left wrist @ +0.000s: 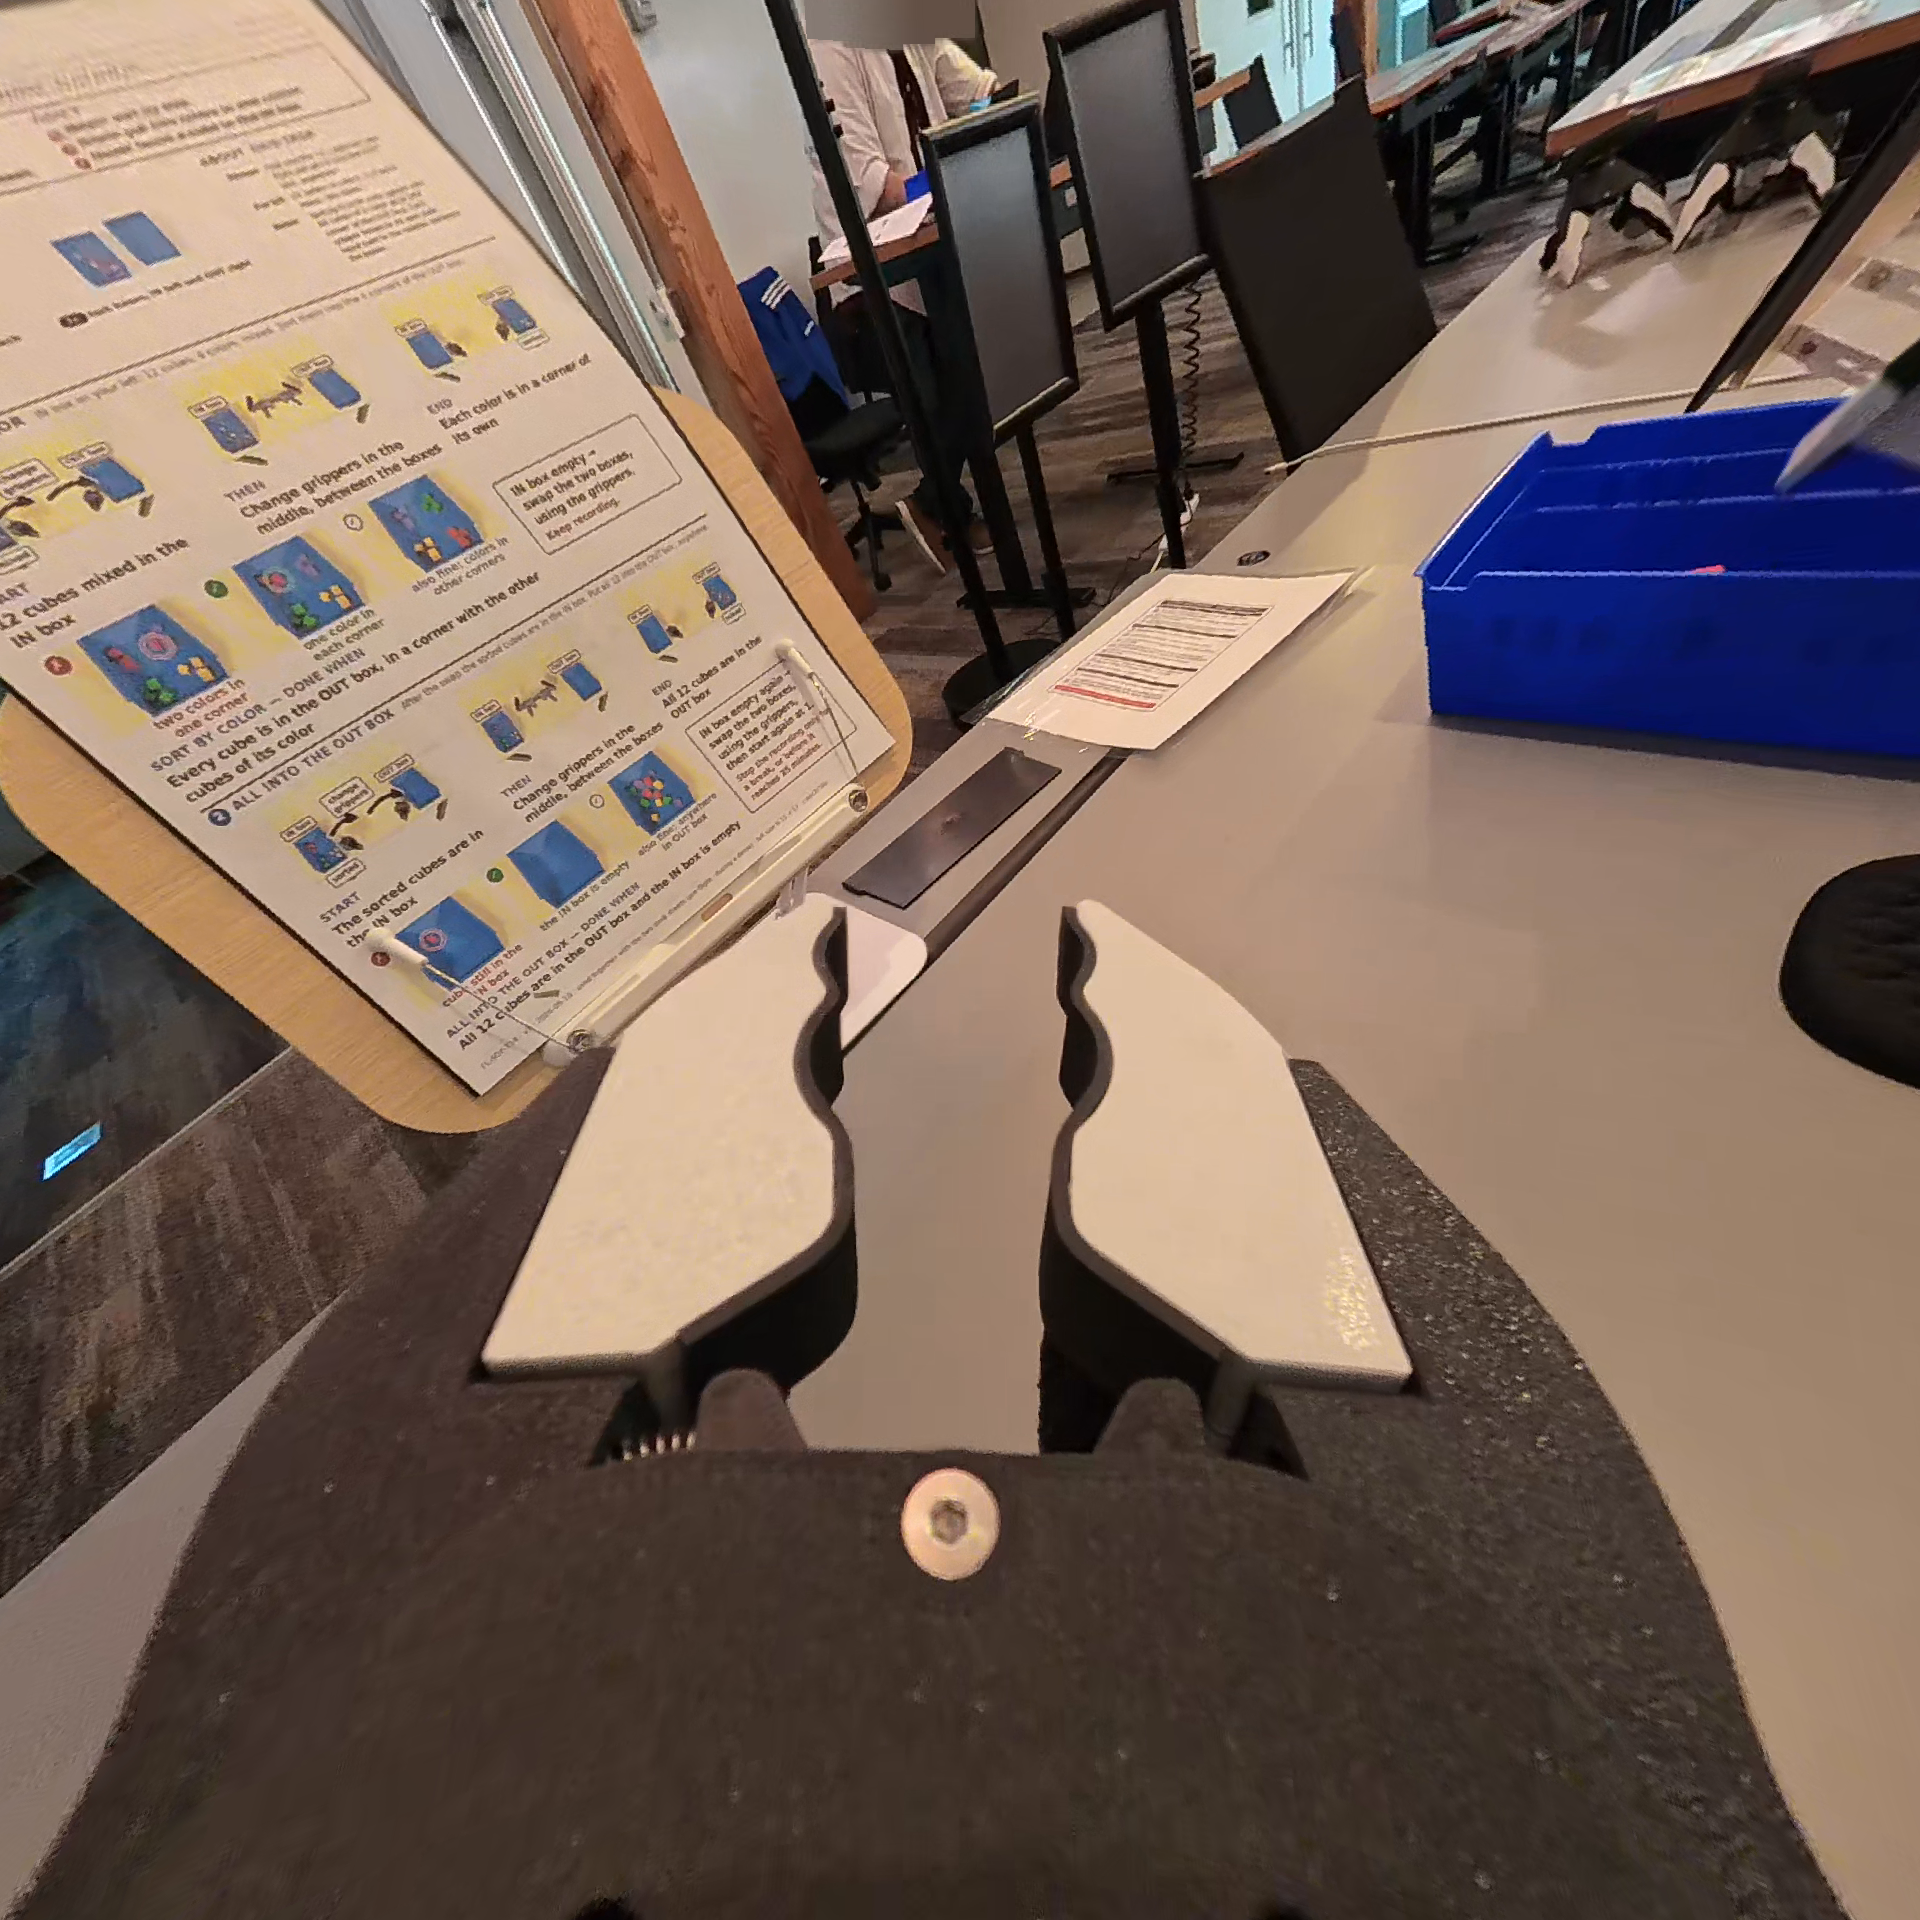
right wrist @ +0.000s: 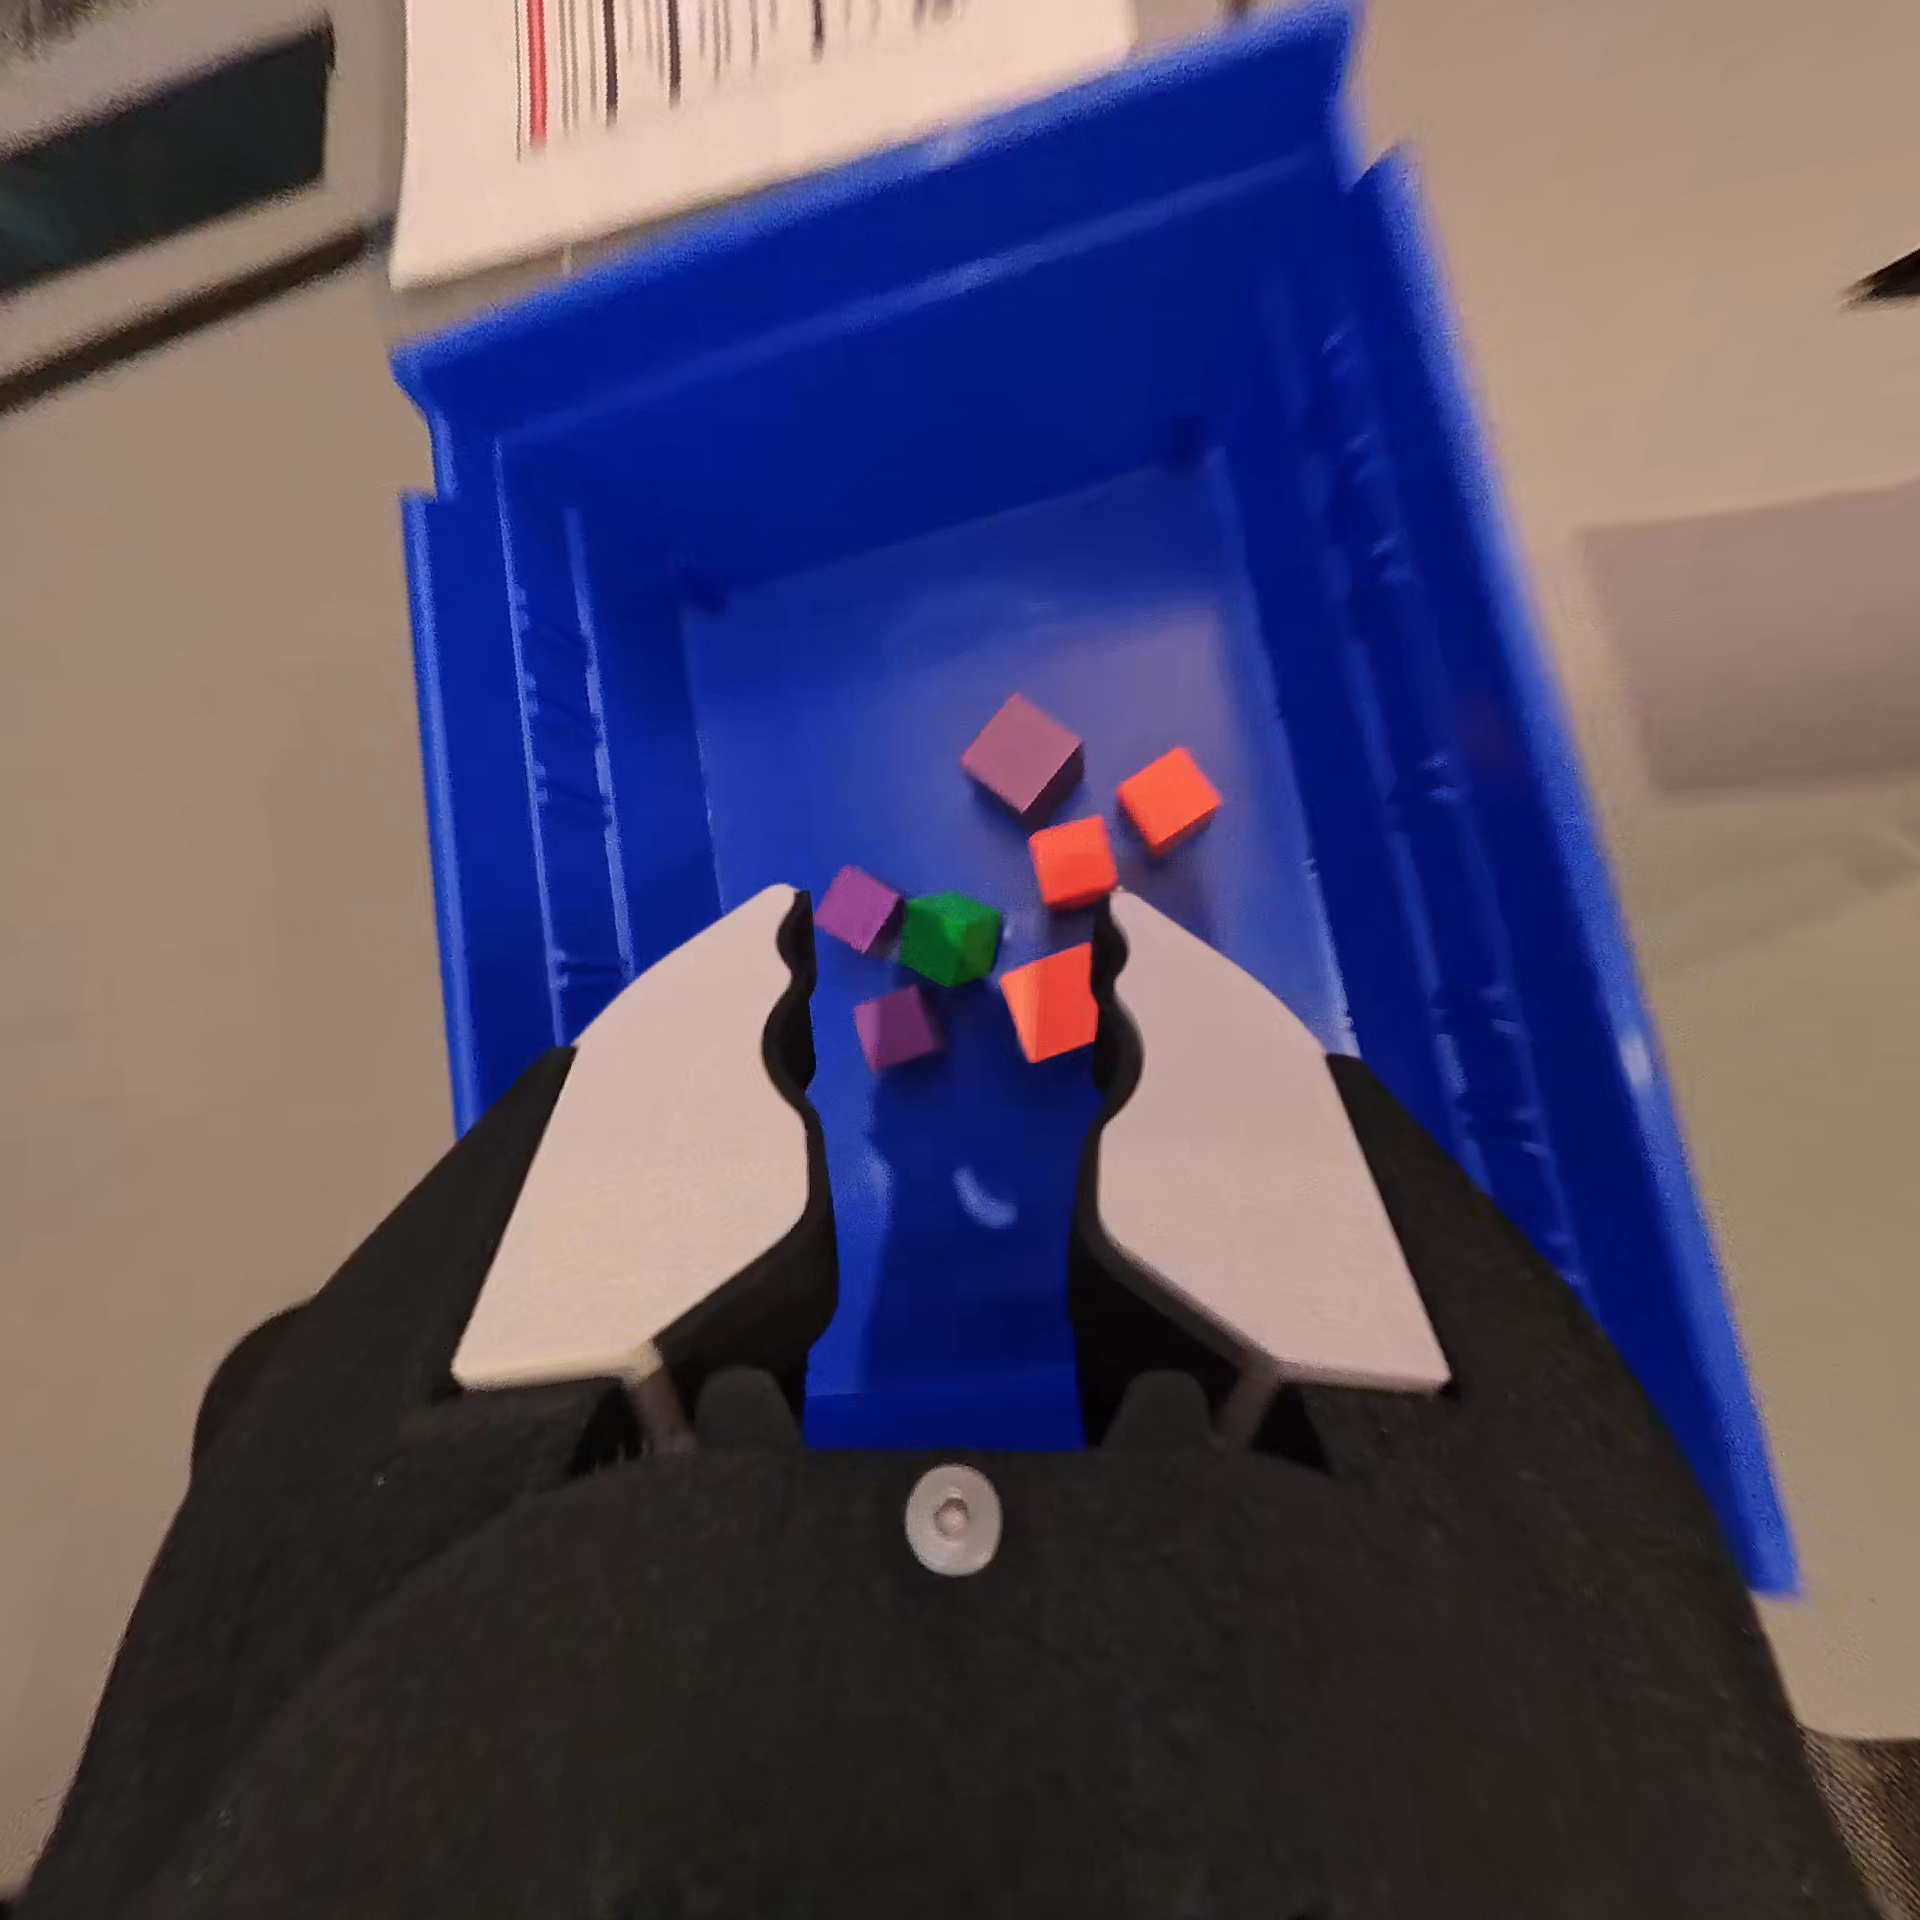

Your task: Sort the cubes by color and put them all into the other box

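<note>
In the right wrist view my right gripper point(right wrist: 948, 914) is open and empty, hovering over a blue box point(right wrist: 499, 790). On the box floor lie three purple cubes point(right wrist: 1022, 754) point(right wrist: 858, 907) point(right wrist: 896, 1027), a green cube point(right wrist: 948, 937) and three orange cubes point(right wrist: 1168, 798) point(right wrist: 1074, 860) point(right wrist: 1051, 1002). The green cube lies between my fingertips, farther down. In the left wrist view my left gripper point(left wrist: 951, 920) is open and empty above the grey table point(left wrist: 1455, 1039). The blue box point(left wrist: 1662, 644) stands to its right, with the tip of the other gripper point(left wrist: 1860, 426) above it.
An instruction poster on a wooden board point(left wrist: 343, 582) stands at the table's left edge. A printed sheet point(left wrist: 1174, 655) point(right wrist: 748, 135) lies beside the box. A black round pad point(left wrist: 1860, 966) lies at the right. Chairs, monitors and a seated person are beyond the table.
</note>
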`<action>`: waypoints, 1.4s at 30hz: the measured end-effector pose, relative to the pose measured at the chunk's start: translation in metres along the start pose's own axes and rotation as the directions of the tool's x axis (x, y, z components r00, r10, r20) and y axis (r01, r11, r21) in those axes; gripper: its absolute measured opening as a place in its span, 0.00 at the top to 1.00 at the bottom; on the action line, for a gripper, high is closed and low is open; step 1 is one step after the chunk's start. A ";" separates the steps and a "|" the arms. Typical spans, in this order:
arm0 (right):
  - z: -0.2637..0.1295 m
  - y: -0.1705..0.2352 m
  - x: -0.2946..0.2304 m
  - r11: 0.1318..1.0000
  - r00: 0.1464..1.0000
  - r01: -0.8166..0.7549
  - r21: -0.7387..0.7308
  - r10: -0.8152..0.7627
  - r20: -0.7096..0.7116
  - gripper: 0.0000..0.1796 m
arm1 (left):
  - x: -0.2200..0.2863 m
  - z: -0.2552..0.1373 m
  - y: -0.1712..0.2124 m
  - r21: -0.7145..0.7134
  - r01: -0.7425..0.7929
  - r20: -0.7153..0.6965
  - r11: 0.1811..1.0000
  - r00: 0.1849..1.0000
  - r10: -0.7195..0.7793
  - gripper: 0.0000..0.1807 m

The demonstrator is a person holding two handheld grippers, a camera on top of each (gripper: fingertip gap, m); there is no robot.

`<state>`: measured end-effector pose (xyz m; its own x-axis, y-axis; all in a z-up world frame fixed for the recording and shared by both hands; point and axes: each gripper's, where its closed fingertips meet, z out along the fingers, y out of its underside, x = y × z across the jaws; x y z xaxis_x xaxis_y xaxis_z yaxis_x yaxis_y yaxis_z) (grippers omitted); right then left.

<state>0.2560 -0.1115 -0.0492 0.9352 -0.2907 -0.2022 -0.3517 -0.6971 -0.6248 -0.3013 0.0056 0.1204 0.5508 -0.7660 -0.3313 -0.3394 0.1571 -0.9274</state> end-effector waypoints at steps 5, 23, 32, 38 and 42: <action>-0.059 -0.039 -0.007 0.952 1.000 -0.015 0.305 0.014 0.007 0.74 | -0.019 -0.019 -0.004 -0.005 -0.012 0.093 1.000 0.996 0.013 0.79; -0.086 -0.088 -0.106 0.831 0.930 0.352 0.431 -0.361 -0.063 0.77 | -0.204 -0.222 0.229 -0.783 0.227 0.372 0.579 0.917 0.144 0.82; -0.094 -0.096 -0.231 0.718 0.768 0.357 0.597 -0.590 0.250 0.78 | -0.198 -0.181 0.303 -0.691 0.048 0.100 0.722 0.994 0.030 0.80; -0.121 -0.084 -0.312 0.644 0.547 0.313 0.698 -0.723 0.422 0.78 | -0.201 -0.167 0.347 -0.738 -0.029 -0.002 0.674 0.999 0.041 0.75; -0.113 -0.080 -0.320 0.664 0.541 0.321 0.675 -0.714 0.445 0.78 | -0.196 -0.155 0.368 -0.762 0.018 -0.016 0.647 0.999 -0.047 0.72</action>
<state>-0.0193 -0.0362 0.1506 0.7748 0.6322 0.0016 0.0946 -0.1134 -0.9890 -0.6527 0.1170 -0.1286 0.5537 -0.7828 -0.2840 -0.7907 -0.3874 -0.4740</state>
